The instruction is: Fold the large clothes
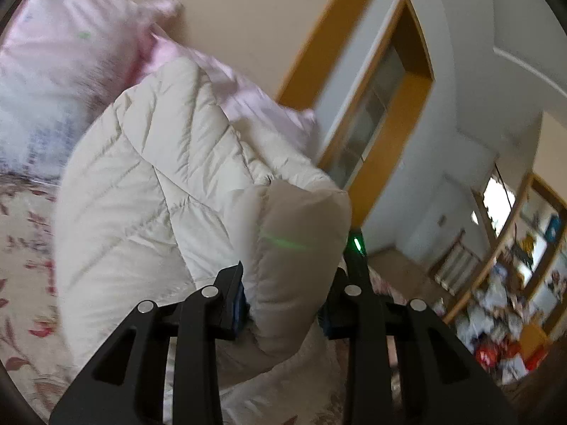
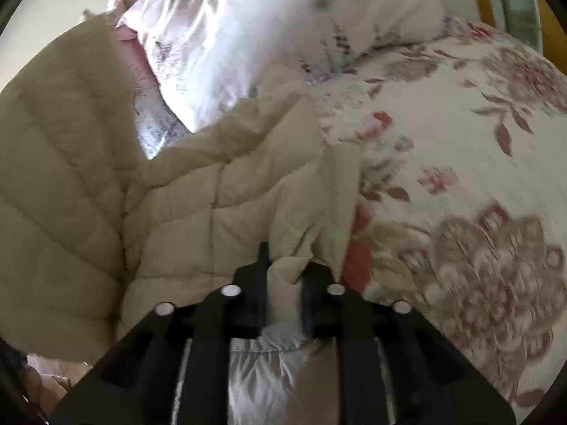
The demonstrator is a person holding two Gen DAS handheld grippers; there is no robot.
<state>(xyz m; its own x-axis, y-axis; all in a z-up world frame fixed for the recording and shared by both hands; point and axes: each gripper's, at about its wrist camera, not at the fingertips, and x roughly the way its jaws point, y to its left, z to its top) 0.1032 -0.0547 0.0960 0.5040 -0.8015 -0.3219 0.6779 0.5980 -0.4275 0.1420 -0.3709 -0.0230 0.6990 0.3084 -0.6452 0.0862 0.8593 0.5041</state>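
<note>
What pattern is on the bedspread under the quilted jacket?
A floral print, red and mauve flowers on cream, on the bedspread; clearest in the right wrist view.

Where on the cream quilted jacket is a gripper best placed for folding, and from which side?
On a bunched outer edge, coming in from the bed's near side. The quilted jacket is too puffy mid-panel; both the left gripper and right gripper pinch such narrow folds.

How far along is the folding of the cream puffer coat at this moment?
Done: nothing looks finished; the coat is bunched and partly lifted off the flowered bedspread, not laid flat. In hand: the left gripper clamps a thick padded roll of it, and the right gripper pinches another fold. Left: bring the held parts over, flatten and square the bundle.
</note>
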